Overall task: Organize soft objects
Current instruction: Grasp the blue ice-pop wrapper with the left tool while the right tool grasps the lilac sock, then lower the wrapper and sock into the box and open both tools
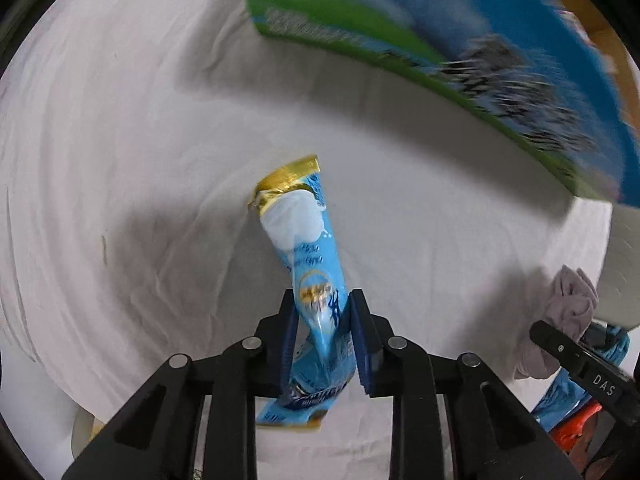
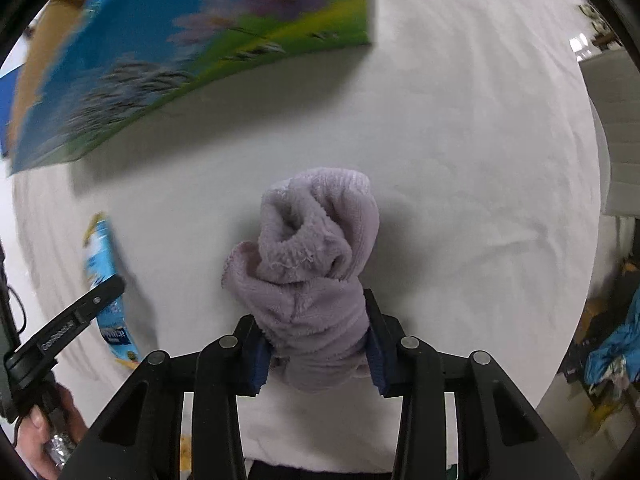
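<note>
A light-blue soft pouch (image 1: pixel 310 264) with a gold crimped end hangs over the white cloth; my left gripper (image 1: pixel 324 304) is shut on its lower half, the blue pads pinching it. The same pouch (image 2: pixel 105 288) shows at the left of the right wrist view, beside the left gripper's black finger. A rolled lilac towel (image 2: pixel 312 256) sits between my right gripper's pads, and my right gripper (image 2: pixel 314 312) is shut on its lower part. That towel (image 1: pixel 568 300) also appears at the right edge of the left wrist view.
A blue and green printed cardboard box (image 1: pixel 460 48) stands at the back on the round table with a white cloth (image 1: pixel 120 160); the box (image 2: pixel 160 60) fills the upper left of the right wrist view. A hand (image 2: pixel 40 432) grips the left tool. Clutter lies beyond the table's right edge.
</note>
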